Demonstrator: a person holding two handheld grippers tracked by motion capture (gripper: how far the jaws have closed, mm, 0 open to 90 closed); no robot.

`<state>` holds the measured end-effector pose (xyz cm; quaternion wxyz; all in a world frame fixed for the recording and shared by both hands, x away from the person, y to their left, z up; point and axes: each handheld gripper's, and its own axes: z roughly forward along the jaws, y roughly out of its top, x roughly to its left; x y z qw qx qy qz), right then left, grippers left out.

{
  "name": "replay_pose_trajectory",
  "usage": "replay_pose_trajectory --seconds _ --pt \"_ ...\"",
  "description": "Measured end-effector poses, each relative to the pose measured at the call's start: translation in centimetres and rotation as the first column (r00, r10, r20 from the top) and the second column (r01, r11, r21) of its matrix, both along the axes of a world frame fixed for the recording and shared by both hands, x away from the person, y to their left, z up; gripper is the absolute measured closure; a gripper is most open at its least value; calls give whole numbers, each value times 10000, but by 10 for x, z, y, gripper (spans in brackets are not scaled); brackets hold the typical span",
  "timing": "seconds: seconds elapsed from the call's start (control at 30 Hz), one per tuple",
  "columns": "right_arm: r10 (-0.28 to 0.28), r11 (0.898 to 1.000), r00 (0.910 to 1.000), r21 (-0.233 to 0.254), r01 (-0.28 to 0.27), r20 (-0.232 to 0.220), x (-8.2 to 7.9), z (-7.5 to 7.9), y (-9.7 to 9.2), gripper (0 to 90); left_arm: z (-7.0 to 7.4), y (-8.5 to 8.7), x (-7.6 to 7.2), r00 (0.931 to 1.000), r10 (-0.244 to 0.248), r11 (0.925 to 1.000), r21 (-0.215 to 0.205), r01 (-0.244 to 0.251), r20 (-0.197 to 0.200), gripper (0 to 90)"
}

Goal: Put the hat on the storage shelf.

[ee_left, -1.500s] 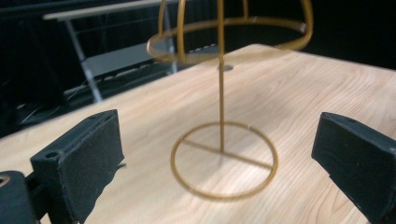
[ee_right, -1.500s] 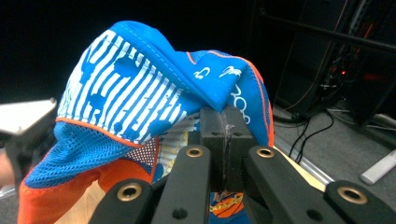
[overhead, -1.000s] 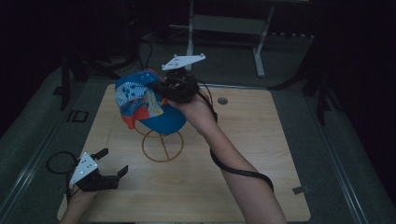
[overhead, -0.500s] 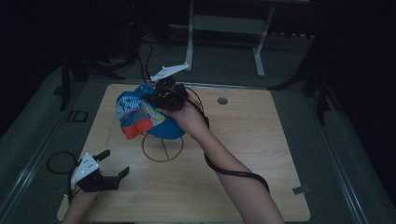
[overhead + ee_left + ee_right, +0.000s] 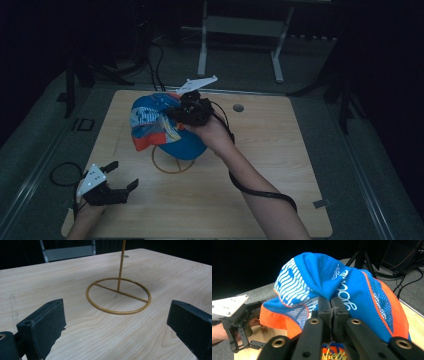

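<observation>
My right gripper [image 5: 176, 111] pinches a fold of the light, floppy cap [image 5: 155, 125] above the stand [image 5: 172, 162], jaws just easing, while my left gripper [image 5: 122, 177] gapes empty nearby.

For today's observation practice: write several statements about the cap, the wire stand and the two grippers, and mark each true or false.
1. The right gripper pinches the blue and orange fabric cap. True.
2. The left gripper holds the cap. False: its jaws stand wide open with nothing between them.
3. The gold wire stand with a ring base stands on the light wooden table. True.
4. The cap lies flat on the table. False: it is held up over the stand.
</observation>
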<state>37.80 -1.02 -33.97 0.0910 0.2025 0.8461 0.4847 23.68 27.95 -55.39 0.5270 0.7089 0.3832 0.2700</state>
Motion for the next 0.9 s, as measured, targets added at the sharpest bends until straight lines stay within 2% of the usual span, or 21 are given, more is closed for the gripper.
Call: replay_pose_trajectory --seconds 0.1,0.27,0.3,0.4,0.7,0.9 --pt "-68 10000 9999 -7 68 153 -2 -3 -2 760 0 -1 0 10000 -34 10000 24 34 33 23" --pt "-43 10000 10000 20 43 -22 -2 -10 -8 645 -1 0 0 10000 -73 10000 -36 73 -6 23" --pt "-43 10000 10000 20 43 -22 -2 -10 -8 645 -1 0 0 10000 -73 10000 -36 73 -6 23" --pt "-121 9996 9996 246 127 -238 -2 -16 -16 534 -2 0 0 10000 -97 9999 -43 97 -6 23" --pt "-63 9996 9990 287 76 -446 -5 -30 -26 457 -3 1 1 9999 -127 9998 -136 127 -30 24" --pt "-145 9995 9996 292 152 -232 -11 -39 -34 442 -3 0 0 9999 -124 9999 -95 123 -27 24"
